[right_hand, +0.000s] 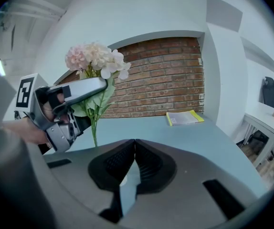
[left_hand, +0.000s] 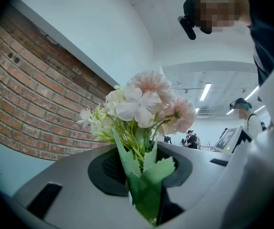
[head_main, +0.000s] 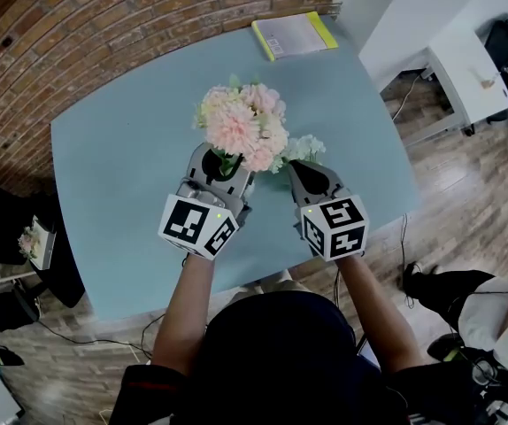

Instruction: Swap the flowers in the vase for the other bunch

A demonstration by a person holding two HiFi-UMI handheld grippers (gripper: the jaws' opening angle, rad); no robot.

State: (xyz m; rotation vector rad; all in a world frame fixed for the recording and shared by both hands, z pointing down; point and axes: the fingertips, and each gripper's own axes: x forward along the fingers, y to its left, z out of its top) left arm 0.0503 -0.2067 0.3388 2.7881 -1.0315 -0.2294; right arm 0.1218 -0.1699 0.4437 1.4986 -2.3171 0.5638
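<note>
A bunch of pink and cream flowers [head_main: 241, 124] with green stems stands upright over the blue-grey table [head_main: 117, 175]. My left gripper [head_main: 223, 165] is shut on its stems just below the blooms. In the left gripper view the stems and leaves [left_hand: 144, 173] are pinched between the jaws, blooms [left_hand: 144, 101] above. The right gripper view shows the same bunch [right_hand: 96, 58] in the left gripper [right_hand: 101, 87], one stem [right_hand: 94, 132] hanging down toward the table [right_hand: 199, 132]. My right gripper [head_main: 296, 168] sits just right of the bunch, shut and empty [right_hand: 134, 144]. No vase shows in any view.
A yellow-edged book [head_main: 294, 34] lies at the table's far edge [right_hand: 184, 118]. A brick wall [head_main: 103, 34] runs behind the table. A white desk [head_main: 466, 69] stands at the right, and a seated person [head_main: 493, 317] is on the wooden floor at the lower right.
</note>
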